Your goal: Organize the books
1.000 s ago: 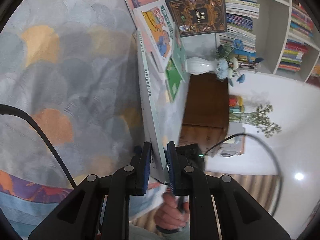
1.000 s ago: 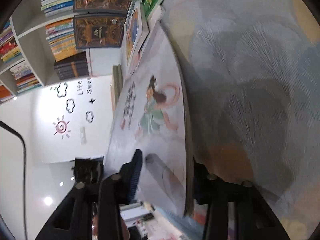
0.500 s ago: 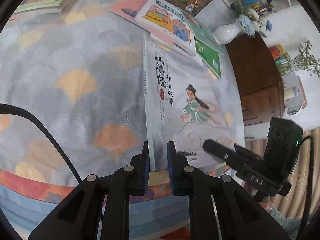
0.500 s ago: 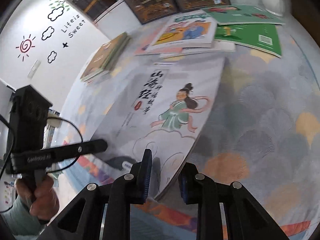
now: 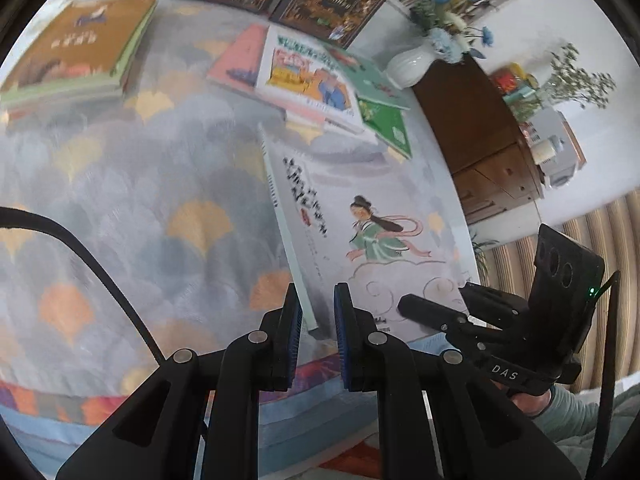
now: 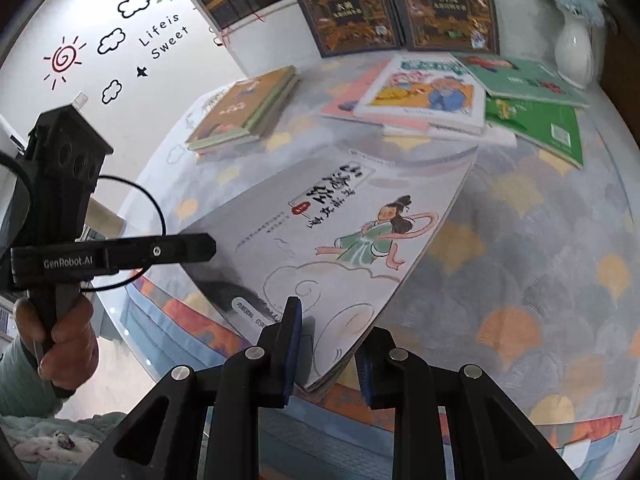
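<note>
Book (image 6: 344,236) gripped both corners, grippers angled down

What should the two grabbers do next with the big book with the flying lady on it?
Probably carry it over to the brown book stack and lay it on top. Both the left gripper and right gripper already pinch the white book by its near edge, lifted clear of the tablecloth.

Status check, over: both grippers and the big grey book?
Left gripper shut on grey book, spine corner. Right gripper shut on its page-edge corner. Book tilted off tablecloth. Nothing in the way.
</note>
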The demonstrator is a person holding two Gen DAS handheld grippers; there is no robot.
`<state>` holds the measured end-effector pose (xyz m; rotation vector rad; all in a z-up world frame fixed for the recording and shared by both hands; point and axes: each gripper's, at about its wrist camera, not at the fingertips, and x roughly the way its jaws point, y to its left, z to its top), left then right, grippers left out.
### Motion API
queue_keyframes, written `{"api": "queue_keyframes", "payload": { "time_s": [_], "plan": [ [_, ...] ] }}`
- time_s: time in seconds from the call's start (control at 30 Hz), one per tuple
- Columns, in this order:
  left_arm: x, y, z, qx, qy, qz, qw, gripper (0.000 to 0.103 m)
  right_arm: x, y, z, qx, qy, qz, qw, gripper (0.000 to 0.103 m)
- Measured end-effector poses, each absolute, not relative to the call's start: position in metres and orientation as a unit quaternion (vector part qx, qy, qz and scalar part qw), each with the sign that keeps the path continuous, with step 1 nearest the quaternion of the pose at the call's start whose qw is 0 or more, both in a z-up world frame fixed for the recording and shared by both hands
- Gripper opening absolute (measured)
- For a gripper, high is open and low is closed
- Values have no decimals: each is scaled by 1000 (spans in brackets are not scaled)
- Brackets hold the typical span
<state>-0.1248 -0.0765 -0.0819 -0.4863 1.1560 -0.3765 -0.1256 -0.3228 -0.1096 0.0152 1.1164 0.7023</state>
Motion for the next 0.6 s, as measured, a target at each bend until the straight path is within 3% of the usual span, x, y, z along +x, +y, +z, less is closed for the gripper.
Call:
{"api": "queue_keyframes", "payload": {
  "time_s": [0.6],
  "plan": [
    [-117, 63, -31, -234, 446, -172, 847, 13, -112, -179, -58, -32, 438, 356, 825, 23]
  ]
}}
